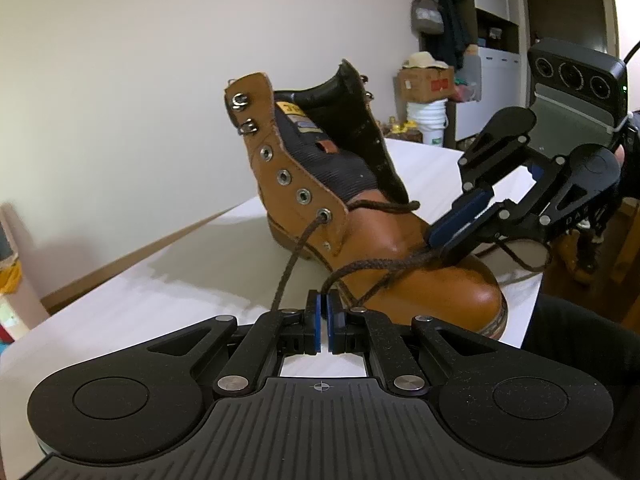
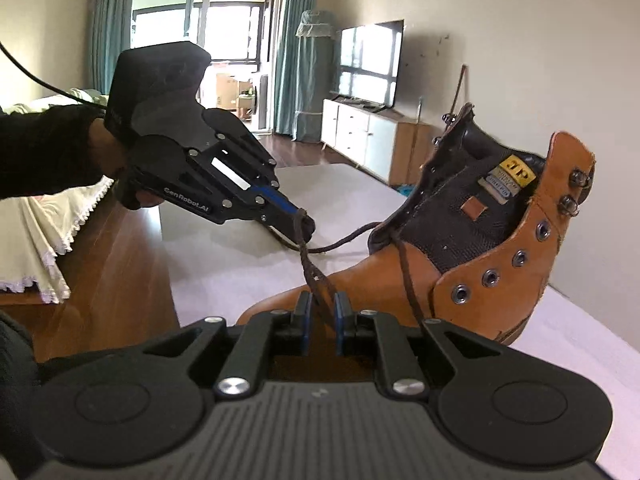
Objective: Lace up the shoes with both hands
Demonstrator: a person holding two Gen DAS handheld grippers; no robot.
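Taut lace (image 1: pixel 308 240) bars the boot's (image 1: pixel 420 276) toe.

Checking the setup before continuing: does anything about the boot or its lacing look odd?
The boot is barely laced: the brown lace passes only the lowest eyelet, upper eyelets and hooks bare. Both tools, left and right, pinch the lace.

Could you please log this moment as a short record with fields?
surface: white table
item: tan boot, upright, upper eyelets unlaced
lace: brown lace threaded through the lowest eyelets only
left tool: left tool, shut on the lace
right tool: right tool, jaws slightly apart around a lace strand, grip unclear
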